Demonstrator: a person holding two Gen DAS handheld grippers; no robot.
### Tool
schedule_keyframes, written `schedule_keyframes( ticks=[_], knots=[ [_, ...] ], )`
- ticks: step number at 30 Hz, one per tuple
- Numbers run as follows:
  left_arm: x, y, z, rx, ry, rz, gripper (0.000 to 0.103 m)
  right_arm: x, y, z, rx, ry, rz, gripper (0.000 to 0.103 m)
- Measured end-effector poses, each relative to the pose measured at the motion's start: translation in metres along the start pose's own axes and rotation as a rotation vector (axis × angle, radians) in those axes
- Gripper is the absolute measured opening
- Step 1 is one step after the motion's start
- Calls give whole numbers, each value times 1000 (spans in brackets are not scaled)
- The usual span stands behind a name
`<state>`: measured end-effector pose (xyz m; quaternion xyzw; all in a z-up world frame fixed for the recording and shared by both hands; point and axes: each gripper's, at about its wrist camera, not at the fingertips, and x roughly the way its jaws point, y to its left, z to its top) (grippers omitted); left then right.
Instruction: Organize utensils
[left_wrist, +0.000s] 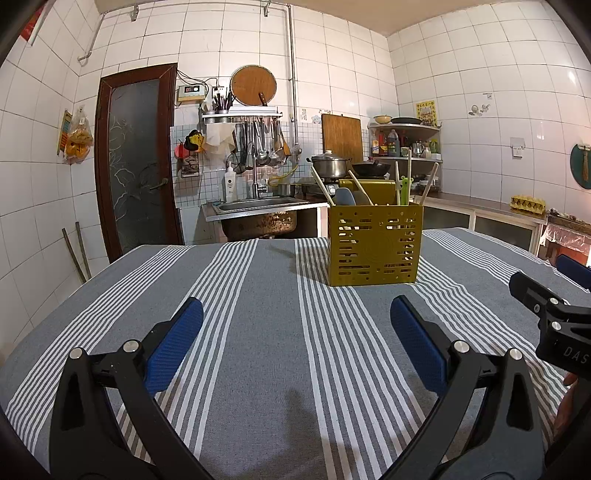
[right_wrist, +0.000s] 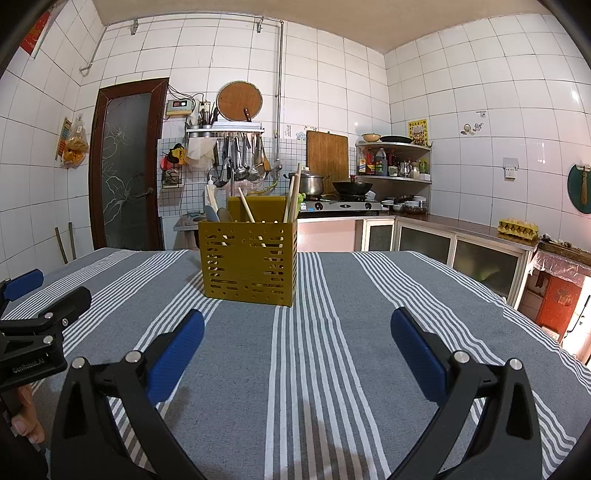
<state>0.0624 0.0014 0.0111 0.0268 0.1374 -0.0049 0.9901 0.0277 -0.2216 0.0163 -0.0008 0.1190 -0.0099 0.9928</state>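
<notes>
I find my left gripper (left_wrist: 296, 325) and right gripper (right_wrist: 297, 326) both spread wide, holding nothing. The utensil holder (left_wrist: 375, 245) stands upright beyond the fingertips, right of the left pair's centre. Its utensils (right_wrist: 246, 210), handles up, look light, stiff; I would grip a shaft.

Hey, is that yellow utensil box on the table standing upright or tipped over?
Upright. The yellow utensil box sits flat on the striped tablecloth, its open top up, with chopsticks poking out above the rim.
</notes>
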Motion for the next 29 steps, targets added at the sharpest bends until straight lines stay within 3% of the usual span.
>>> schedule_keyframes(
  ticks=[29],
  knots=[
    [-1,-2,0,6,-8,1,98,-1,0,0,-5,-4,-3,99]
  ],
)
